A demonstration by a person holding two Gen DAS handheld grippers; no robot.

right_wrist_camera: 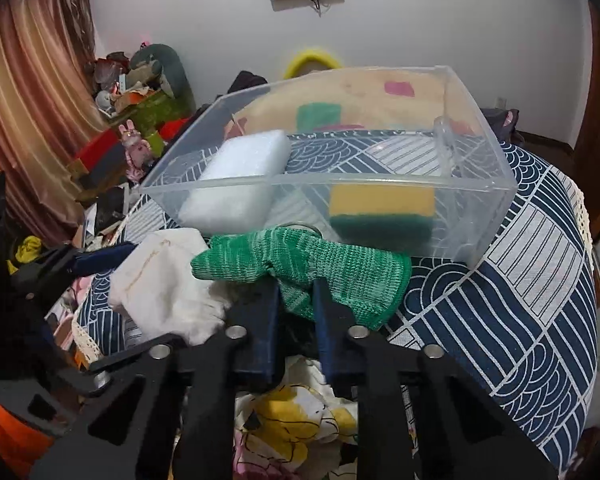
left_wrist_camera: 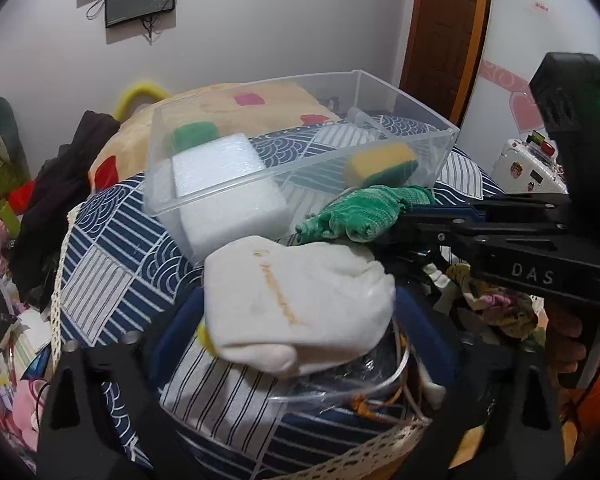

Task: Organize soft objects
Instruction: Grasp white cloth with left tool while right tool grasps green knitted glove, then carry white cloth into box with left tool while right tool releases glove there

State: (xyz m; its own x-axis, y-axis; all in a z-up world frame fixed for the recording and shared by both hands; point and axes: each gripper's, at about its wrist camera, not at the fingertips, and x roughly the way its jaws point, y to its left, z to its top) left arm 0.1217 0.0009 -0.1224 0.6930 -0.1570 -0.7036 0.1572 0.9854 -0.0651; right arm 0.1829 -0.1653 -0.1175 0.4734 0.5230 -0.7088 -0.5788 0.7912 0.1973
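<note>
A green knitted glove lies in front of a clear plastic box on a blue-and-white patterned cover. My right gripper is shut on the glove's fabric, which bunches between the blue fingers. The same gripper reaches in from the right in the left wrist view. A white sock-like cloth sits between the wide-set fingers of my left gripper; no pad visibly presses on it. The box holds a white foam block on the left and a yellow-green sponge on the right of a divider.
A beige pillow with coloured patches lies behind the box. Dark clothes and clutter pile up at the left. A white suitcase stands at the right. Printed fabric and clear tubing lie below the grippers.
</note>
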